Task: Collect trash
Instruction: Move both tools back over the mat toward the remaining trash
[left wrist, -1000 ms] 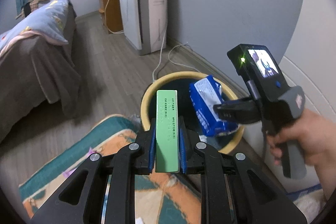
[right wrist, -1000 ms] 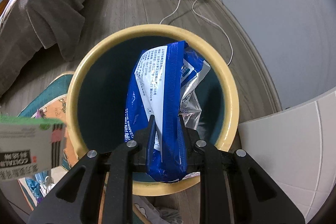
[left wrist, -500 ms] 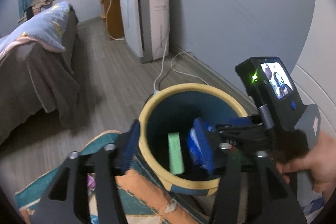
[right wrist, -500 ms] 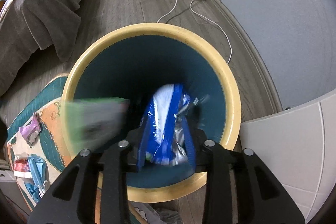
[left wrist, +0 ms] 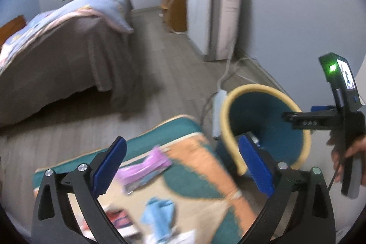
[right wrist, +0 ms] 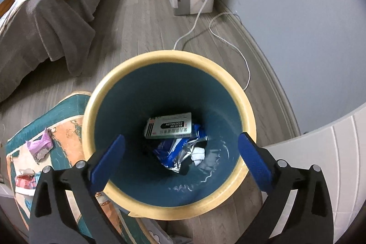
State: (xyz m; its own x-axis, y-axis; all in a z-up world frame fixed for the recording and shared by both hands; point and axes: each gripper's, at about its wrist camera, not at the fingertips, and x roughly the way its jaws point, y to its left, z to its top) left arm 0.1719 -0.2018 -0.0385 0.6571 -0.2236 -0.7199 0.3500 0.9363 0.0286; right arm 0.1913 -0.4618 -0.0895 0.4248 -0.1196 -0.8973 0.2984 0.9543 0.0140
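Note:
The teal trash bin with a yellow rim [right wrist: 205,61] stands on the floor; it also shows in the left wrist view [left wrist: 231,104]. At its bottom lie the small box [right wrist: 169,126] and the blue snack bag [right wrist: 178,150]. My right gripper [right wrist: 180,152] is open and empty, right above the bin. My left gripper [left wrist: 180,164] is open and empty, over the mat to the left of the bin. On the mat lie a pink wrapper [left wrist: 144,166], a light blue wrapper [left wrist: 160,216] and a red-and-white wrapper [left wrist: 119,218].
A colourful mat [left wrist: 187,182] lies left of the bin. A bed [left wrist: 57,49] stands at the left, a white appliance [left wrist: 212,15] at the wall, with a white cable [right wrist: 228,40] on the wooden floor. A white tiled surface [right wrist: 331,143] is at the right.
Both grippers opened and dropped the green box and the blue bag into the bin. My left gripper then swung left toward the mat.

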